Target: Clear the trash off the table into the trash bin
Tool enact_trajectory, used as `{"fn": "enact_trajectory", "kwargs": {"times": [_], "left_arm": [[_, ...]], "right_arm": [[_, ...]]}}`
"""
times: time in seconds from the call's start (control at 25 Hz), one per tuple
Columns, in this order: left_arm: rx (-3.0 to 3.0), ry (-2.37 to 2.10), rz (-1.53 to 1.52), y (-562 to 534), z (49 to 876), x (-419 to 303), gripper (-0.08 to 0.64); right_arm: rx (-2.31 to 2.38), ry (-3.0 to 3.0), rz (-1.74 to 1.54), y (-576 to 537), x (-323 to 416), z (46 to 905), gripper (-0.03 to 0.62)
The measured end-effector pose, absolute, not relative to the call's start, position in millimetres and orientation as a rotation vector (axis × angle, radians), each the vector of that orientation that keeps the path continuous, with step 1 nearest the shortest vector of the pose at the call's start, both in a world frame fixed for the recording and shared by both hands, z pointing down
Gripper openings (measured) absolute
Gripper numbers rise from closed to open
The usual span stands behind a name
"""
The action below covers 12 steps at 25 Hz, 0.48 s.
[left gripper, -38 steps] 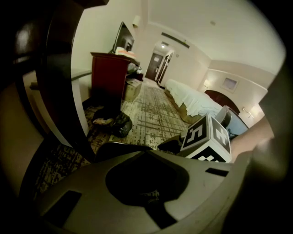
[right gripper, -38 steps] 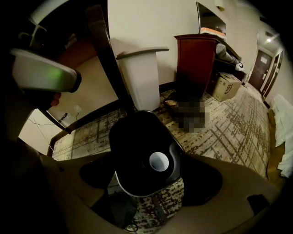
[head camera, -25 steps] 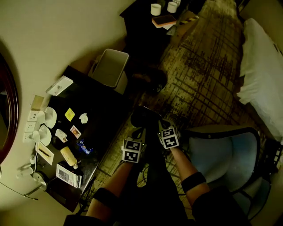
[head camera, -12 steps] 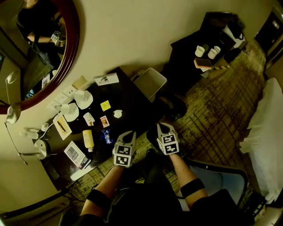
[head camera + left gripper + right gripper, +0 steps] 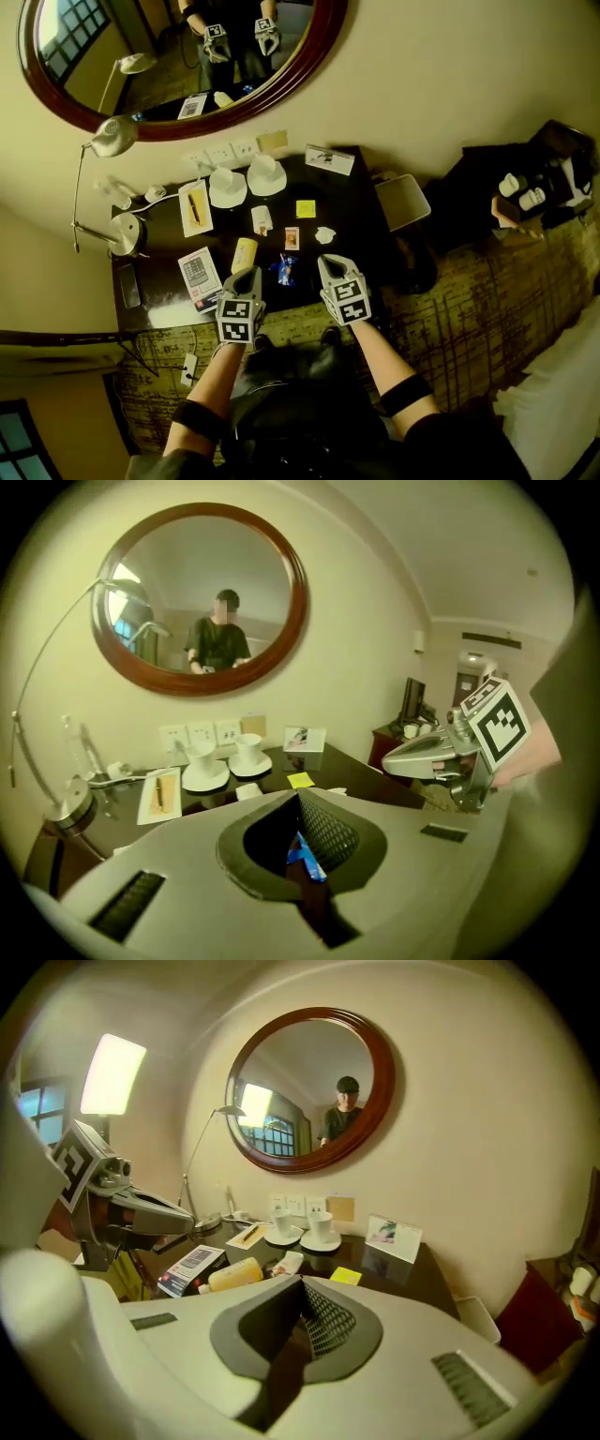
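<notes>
Hanging on the cream wall, the oval mirror in a dark red wooden frame [image 5: 178, 56] is the biggest thing here, and it reflects the person holding both tools. Below it the dark glossy worktop [image 5: 352, 202] carries the clutter. The white rectangular plastic trash bin [image 5: 403, 201] stands at the worktop's right end, low beside the edge, likely so that scraps need only a short carry. The left claw [image 5: 247, 274] and right claw [image 5: 329, 263] hover side by side over the near edge, aimed at the clutter. Each has its jaws together with nothing between them, so I judge that no piece is picked up yet.

A white printed leaflet with a red strip [image 5: 199, 277] lies at the left, its print too small to read. What looks like trash lies just ahead:
- a yellow cylindrical bottle [image 5: 244, 255]
- a crinkled blue wrapper [image 5: 284, 270] between the two claws
- a crumpled white paper ball [image 5: 324, 234]
- a square yellow sticky note [image 5: 306, 208]
</notes>
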<state>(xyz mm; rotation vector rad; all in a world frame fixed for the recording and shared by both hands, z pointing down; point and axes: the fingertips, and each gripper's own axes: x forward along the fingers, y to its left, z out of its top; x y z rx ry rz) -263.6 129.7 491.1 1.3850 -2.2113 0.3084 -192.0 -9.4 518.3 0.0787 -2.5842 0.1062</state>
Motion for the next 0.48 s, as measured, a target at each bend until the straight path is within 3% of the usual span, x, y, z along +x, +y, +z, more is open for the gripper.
{"fn": "enact_trajectory", "kwargs": {"times": [0.48], "left_arm": [[1.173,-2.316,0.180,212,487,-308,0.000]], "right_arm": [[-0.202,-2.546,0.034,68,-253,517,0.005]]}}
